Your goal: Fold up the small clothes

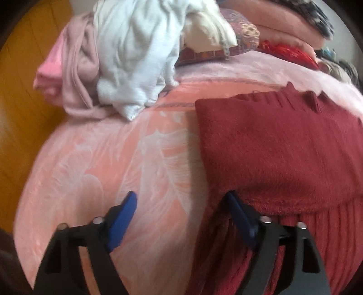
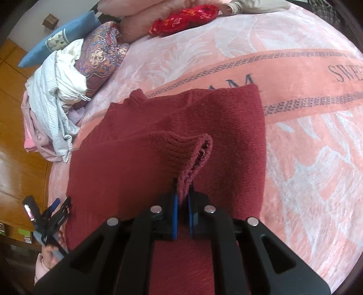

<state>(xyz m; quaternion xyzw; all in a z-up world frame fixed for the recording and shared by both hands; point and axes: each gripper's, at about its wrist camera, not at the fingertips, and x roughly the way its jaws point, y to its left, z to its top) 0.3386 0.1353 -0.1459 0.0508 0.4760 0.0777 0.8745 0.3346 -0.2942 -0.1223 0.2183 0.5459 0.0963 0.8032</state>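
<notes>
A dark red knit sweater (image 2: 140, 163) lies partly folded on the pink blanket (image 2: 295, 140); it also shows in the left wrist view (image 1: 283, 145). My right gripper (image 2: 182, 192) is shut on the sweater's ribbed cuff (image 2: 195, 156) and holds the sleeve lifted over the sweater's body. My left gripper (image 1: 181, 199) is open and empty, at the sweater's left edge, one finger over the blanket (image 1: 113, 158), the other over the sweater's ribbed part. The left gripper also shows in the right wrist view (image 2: 54, 211), beside the sweater's left edge.
A pile of unfolded clothes, white, striped and pink (image 1: 118, 56), sits at the bed's far left edge, also in the right wrist view (image 2: 54, 97). Patterned pillows (image 2: 102, 54), a red cushion (image 2: 186, 18) and pink bedding lie at the head. Wooden floor (image 1: 20, 90) is left.
</notes>
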